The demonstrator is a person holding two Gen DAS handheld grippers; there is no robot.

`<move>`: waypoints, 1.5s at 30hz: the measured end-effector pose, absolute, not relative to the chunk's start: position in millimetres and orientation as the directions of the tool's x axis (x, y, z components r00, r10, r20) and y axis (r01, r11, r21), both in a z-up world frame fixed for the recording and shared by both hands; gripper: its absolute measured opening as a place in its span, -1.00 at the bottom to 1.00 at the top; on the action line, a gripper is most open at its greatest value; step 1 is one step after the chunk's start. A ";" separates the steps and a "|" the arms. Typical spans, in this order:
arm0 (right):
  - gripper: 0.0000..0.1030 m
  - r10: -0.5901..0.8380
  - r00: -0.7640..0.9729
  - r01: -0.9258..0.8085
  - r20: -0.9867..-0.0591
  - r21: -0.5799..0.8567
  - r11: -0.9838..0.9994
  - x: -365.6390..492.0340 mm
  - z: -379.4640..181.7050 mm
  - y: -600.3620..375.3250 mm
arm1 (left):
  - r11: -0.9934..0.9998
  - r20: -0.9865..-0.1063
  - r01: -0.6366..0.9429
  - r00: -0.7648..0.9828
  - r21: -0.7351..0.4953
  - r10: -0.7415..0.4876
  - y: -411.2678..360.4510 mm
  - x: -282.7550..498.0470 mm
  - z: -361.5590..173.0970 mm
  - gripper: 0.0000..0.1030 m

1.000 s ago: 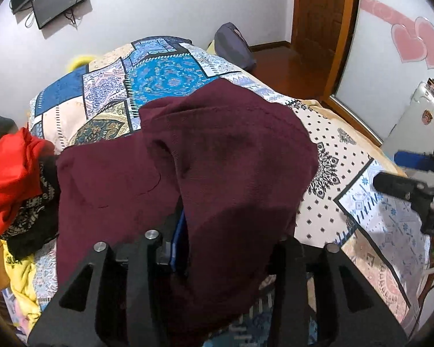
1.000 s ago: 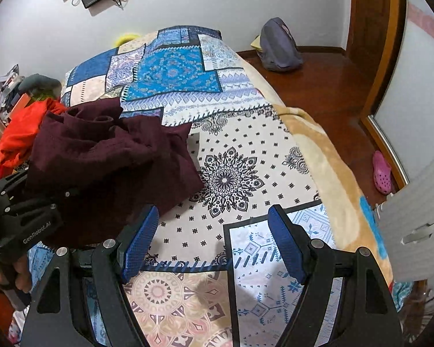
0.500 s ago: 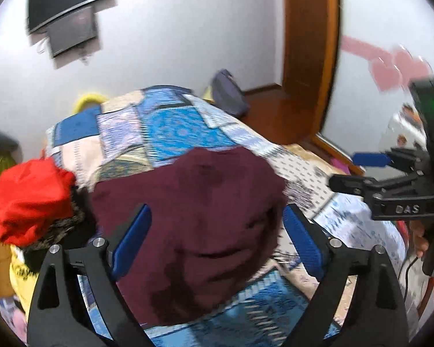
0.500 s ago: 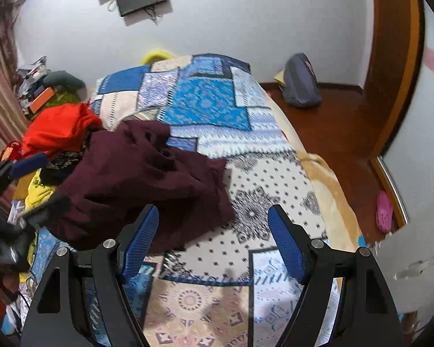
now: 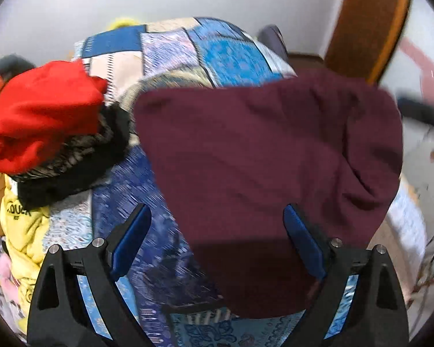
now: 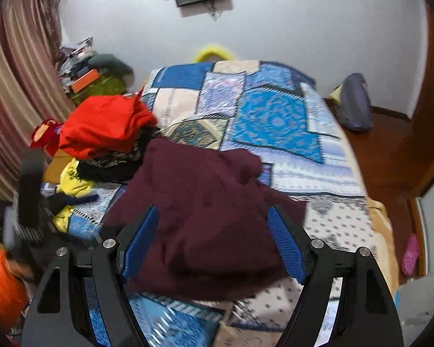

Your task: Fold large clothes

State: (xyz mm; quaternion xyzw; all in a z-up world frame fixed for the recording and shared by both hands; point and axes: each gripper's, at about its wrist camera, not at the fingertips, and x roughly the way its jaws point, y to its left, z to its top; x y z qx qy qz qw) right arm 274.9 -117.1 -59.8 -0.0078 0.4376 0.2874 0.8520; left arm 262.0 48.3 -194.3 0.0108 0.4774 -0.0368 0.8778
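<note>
Maroon garment [image 6: 205, 217] lies bunched on near part of patchwork bedspread [image 6: 277, 121], just right of pile topped by red garment [image 6: 104, 124]. Left gripper [image 5: 217, 243] spread wide, holding nothing. Right gripper [image 6: 214, 243] likewise agape, empty, above cloth. Judged step: between grasps, garment not yet flat. Next move likely needs finding edge or corner, pinching it, spreading cloth flat.

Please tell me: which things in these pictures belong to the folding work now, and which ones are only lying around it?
Belonging to the job:
- maroon garment, lying loose on the bedspread
- left hand-held gripper, open
- right hand-held gripper, open

Just lying about:
- red garment on the pile
- black patterned garment
- yellow garment
- grey backpack
- pink shoe
</note>
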 end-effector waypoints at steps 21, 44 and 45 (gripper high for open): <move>0.73 0.501 0.297 -0.345 -0.813 0.398 0.850 260.5 -188.3 -202.7 | 0.989 -0.844 0.116 0.517 -0.095 -0.142 30.1 229.8 -235.2 1.00; 0.77 0.449 0.452 -0.433 -0.771 0.251 0.866 269.0 -95.6 -173.7 | 1.000 -0.742 -0.026 0.670 0.006 0.022 76.4 221.9 -154.4 0.99; 0.77 0.457 0.441 -0.437 -0.773 0.260 0.861 274.2 -98.3 -170.6 | 0.999 -0.744 -0.032 0.668 -0.002 0.020 79.5 224.6 -154.3 0.99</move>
